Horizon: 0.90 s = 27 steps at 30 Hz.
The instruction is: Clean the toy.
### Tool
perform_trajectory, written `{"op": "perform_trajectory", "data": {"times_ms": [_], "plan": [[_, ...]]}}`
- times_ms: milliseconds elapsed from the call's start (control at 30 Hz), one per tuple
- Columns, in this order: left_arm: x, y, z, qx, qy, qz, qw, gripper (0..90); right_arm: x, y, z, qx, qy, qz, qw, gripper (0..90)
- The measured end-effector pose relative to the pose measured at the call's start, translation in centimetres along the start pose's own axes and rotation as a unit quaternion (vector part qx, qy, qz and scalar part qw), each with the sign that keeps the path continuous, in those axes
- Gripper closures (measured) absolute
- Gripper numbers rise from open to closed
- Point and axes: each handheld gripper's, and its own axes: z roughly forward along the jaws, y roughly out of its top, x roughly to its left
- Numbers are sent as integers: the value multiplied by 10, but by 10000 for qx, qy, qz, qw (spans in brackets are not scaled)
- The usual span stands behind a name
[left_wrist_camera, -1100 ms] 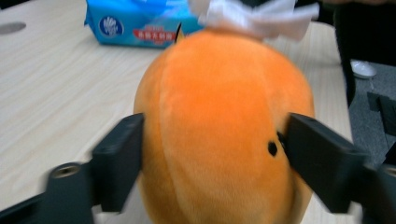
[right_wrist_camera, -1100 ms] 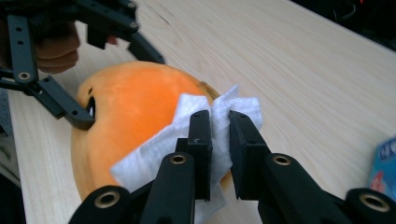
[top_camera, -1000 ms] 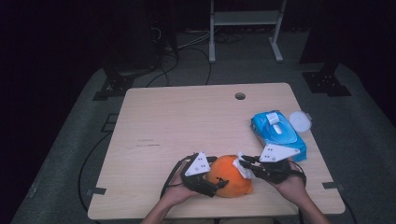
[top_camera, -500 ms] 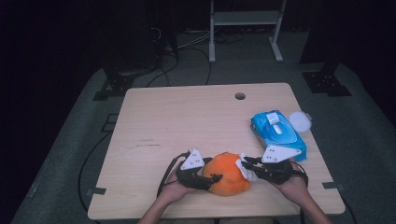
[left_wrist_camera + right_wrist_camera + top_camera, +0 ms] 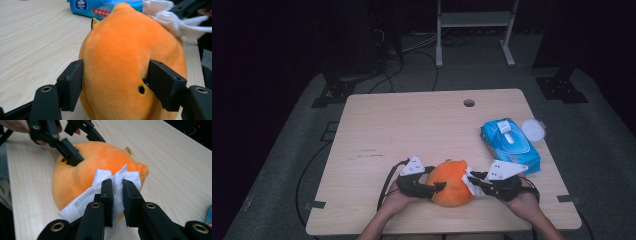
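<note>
On the table [image 5: 412,125]: one orange plush [image 5: 453,183] clamped by left gripper [image 5: 438,187]; right gripper [image 5: 473,181] pinches one white wipe [image 5: 110,185].

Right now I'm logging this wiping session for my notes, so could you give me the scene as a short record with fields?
work in hand: wiping an orange plush toy with a white wipe
left gripper: jaws have just been closing; fingers now press the toy's sides
right gripper: shut on the wipe, which lies against the toy
toy position: near the front edge of the wooden table
other items: blue wet wipes pack to the right, with a round white lid beside it
</note>
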Motion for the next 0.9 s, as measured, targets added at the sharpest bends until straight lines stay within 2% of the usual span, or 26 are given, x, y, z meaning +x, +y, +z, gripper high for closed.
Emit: {"op": "perform_trajectory", "data": {"times_ms": [33, 133, 200, 233, 267, 333, 400, 433, 467, 500, 533, 600, 633, 667, 700, 733, 767, 900], "plan": [[0, 0, 0, 0, 0, 0, 10000, 306, 3, 2, 0, -19, 25, -37, 10000, 791], [2, -2, 1, -67, 151, -170, 9997, 306, 18, 8, 4, -17, 380, -285, 9989, 789], [1, -2, 1, -88, 209, -169, 9996, 302, 30, 12, 10, 153, 283, -605, 9976, 785], [1, -2, 1, -88, 209, -169, 9996, 292, 31, 12, 12, 187, 233, -665, 9973, 784], [-1, 1, -2, -215, 243, -153, 9994, 271, 30, 12, 12, 197, 191, -635, 9976, 784], [-6, 7, -8, -495, 302, 166, 9982, 206, 24, 10, 13, 204, 100, -509, 9984, 784], [-14, 11, -12, -601, 227, 558, 9964, 178, 19, 6, 13, 195, -82, -392, 9990, 783], [-19, 11, -10, -486, 218, 804, 9953, 189, 16, 5, 12, 193, -172, -318, 9992, 783], [-21, 10, -7, -318, 241, 905, 9951, 233, 11, 4, 12, 143, -140, -142, 9997, 784], [-24, 8, -2, -130, 341, 1069, 9936, 258, 9, 4, 12, 119, -89, -46, 9999, 785], [-25, 6, 2, -65, 392, 1115, 9930, 277, 9, 4, 12, 124, -65, -35, 9999, 786], [-23, 5, 3, -106, 321, 956, 9948, 307, 19, 8, 13, 169, -149, -208, 9995, 787], [-23, 5, 3, -106, 321, 956, 9948, 314, 19, 8, 13, 169, -149, -208, 9995, 787], [-21, 6, 2, -59, 325, 994, 9945, 314, 24, 10, 15, 149, -55, -318, 9994, 787], [-19, 6, 1, 42, 352, 1008, 9943, 326, 37, 14, 21, 228, 27, -599, 9979, 787], [-18, 5, 1, 56, 349, 1002, 9943, 331, 40, 15, 23, 272, -47, -771, 9966, 786], [-16, 4, 0, 54, 351, 950, 9948, 335, 40, 15, 23, 266, -70, -817, 9963, 786], [-5, 2, -2, -18, 289, 570, 9980, 343, 21, 11, 16, 212, -220, -507, 9982, 782]]}}
